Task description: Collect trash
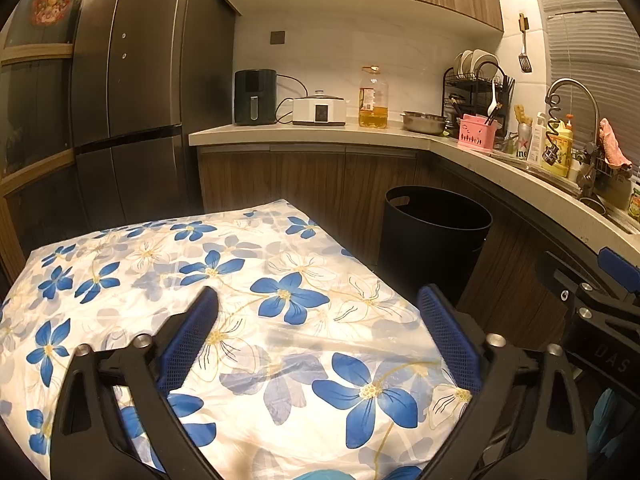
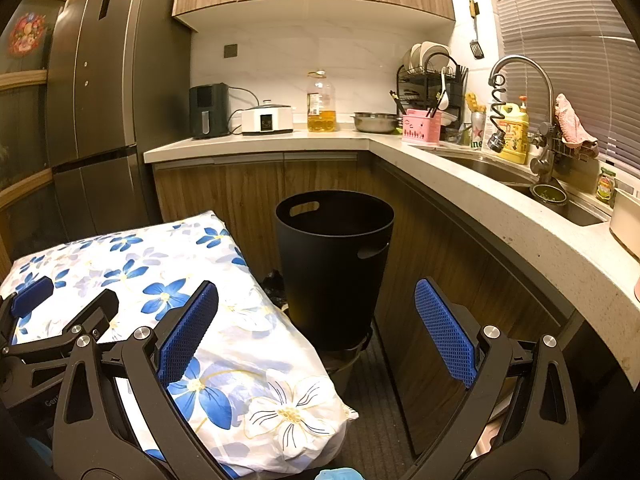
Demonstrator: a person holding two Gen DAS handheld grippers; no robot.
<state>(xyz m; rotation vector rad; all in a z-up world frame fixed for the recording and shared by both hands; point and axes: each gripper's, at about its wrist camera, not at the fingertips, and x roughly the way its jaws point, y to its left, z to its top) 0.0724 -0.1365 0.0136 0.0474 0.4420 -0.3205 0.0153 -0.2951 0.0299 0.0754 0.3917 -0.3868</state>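
A black round trash bin (image 2: 336, 264) with handle slots stands open on the floor in front of the wooden cabinets, also seen in the left wrist view as the bin (image 1: 432, 236). My right gripper (image 2: 317, 285) is open, short of the bin, with nothing between its blue pads. Over a table under a blue-flowered cloth (image 1: 248, 280) hangs my left gripper (image 1: 318, 294), open and holding nothing. I see no loose trash on the cloth. The left gripper's finger (image 2: 32, 298) shows at the right wrist view's left edge.
An L-shaped counter (image 2: 460, 184) wraps behind and to the right, with a sink (image 2: 492, 172), tap, dish rack (image 2: 432, 76), oil bottle (image 2: 320, 104) and appliances. A tall dark fridge (image 2: 104, 100) stands left. Something dark lies on the floor (image 2: 276, 280) beside the bin.
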